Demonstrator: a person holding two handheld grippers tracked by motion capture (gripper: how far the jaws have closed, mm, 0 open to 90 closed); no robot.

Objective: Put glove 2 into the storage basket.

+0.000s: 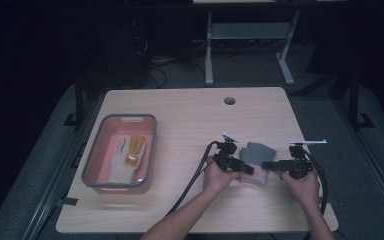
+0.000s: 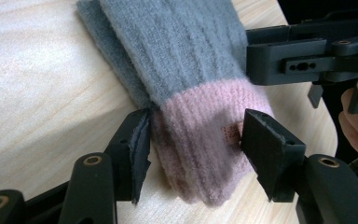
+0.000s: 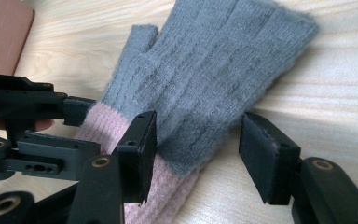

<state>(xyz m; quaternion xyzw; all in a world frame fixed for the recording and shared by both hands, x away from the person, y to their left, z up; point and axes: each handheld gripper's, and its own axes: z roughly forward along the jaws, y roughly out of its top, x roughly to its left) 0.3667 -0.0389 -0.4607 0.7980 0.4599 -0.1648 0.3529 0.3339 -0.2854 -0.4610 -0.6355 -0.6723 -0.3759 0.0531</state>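
The left gripper [image 2: 193, 140] is seen with its jaws partly open, set astride the pink ribbed cuff [image 2: 205, 140] of a grey knitted glove [image 2: 177, 51]. The pads stand just beside the cuff on either flank; whether they press on it cannot be told for certain, and the cuff is not visibly squeezed. The right gripper [image 3: 198, 149] is likewise held partly open. One jaw is set over the glove where grey meets pink; the other is held clear of the glove's edge, above bare wood. Nothing is clamped.

The glove [image 1: 256, 156] is laid flat on the table [image 1: 190, 115], at the near right, between the two grippers. Its fingers are pointed away from the person and its cuff toward the near edge. In the high view, the left gripper [image 1: 240, 165] is brought in from the left and the right gripper [image 1: 275, 165] from the right, tip nearly to tip over the cuff, so that part of the cuff is hidden by the jaws.

Well apart, at the left of the table, a pink tub with a grey rim [image 1: 152, 145] is noted. Pale gloves [image 1: 122, 155] are lying in it, one with yellow on it. A round cable hole [image 1: 229, 100] is observed near the far edge. Beyond the table, a white desk frame [image 1: 250, 45] is made out in the dark.
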